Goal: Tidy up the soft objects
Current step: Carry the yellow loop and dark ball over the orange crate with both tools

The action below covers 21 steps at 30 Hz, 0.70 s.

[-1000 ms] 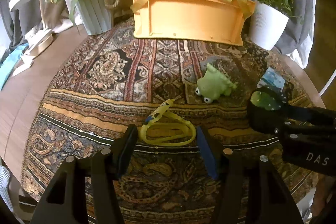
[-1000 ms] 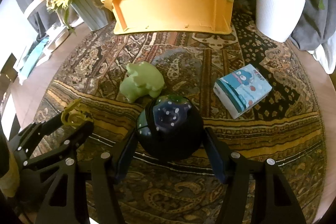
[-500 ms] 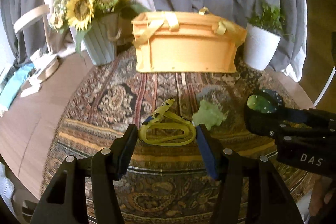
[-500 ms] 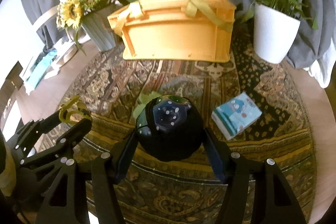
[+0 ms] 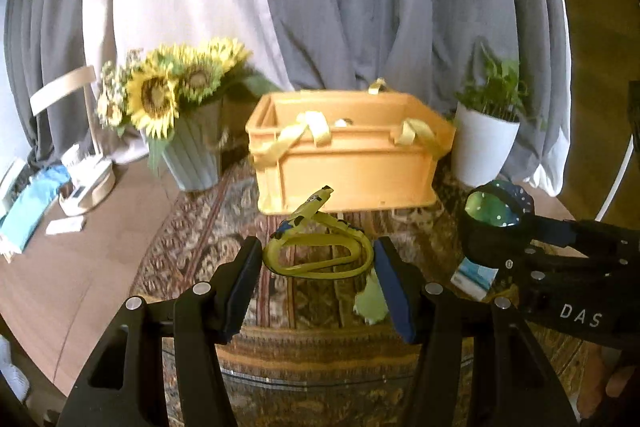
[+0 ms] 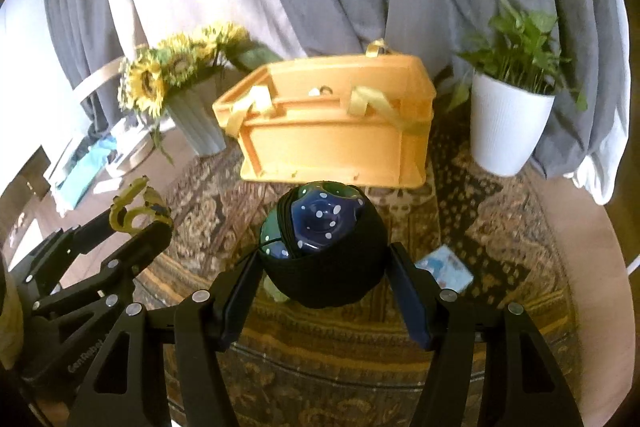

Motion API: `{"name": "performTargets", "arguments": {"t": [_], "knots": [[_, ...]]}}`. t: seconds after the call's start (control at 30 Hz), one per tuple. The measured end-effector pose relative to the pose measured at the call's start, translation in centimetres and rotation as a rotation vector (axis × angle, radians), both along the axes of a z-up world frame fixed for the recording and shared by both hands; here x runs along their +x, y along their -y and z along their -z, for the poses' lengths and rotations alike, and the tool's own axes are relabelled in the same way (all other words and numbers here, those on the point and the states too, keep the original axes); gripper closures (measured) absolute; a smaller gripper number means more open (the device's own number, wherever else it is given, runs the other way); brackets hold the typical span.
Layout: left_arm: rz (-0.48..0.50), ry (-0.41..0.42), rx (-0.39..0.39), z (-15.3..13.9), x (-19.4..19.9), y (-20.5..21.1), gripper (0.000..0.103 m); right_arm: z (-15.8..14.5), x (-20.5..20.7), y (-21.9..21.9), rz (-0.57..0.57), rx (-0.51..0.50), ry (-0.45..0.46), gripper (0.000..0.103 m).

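Pinching a floppy yellow strap [image 5: 320, 253] in the left gripper [image 5: 318, 281] and a dotted ball [image 6: 320, 247] in the right gripper [image 6: 322, 291], short of the orange crate [image 5: 348, 163], either risks slipping out if squeezed unevenly.

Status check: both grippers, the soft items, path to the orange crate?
Left gripper shut on yellow looped strap. Right gripper shut on dark spotted ball. Orange crate ahead, path clear.

Warm dim light, slight motion blur, dark fisheye-warped corners
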<state>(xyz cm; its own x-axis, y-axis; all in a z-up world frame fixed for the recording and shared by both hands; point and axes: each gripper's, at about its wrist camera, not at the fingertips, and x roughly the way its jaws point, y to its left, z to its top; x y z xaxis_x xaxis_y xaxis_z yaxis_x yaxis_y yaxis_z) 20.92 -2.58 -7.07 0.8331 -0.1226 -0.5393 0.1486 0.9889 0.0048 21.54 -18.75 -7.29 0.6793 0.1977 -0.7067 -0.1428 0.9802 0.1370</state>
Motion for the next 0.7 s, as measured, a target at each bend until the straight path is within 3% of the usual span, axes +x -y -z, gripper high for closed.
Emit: {"name": "performTargets", "arguments": {"t": [0.7], "knots": [[0.010, 0.198, 0.005, -6.1, 3.1, 0.8, 0.046, -5.6, 3.4, 0.8, 0.031, 0.011, 0.198, 0.039]]}}
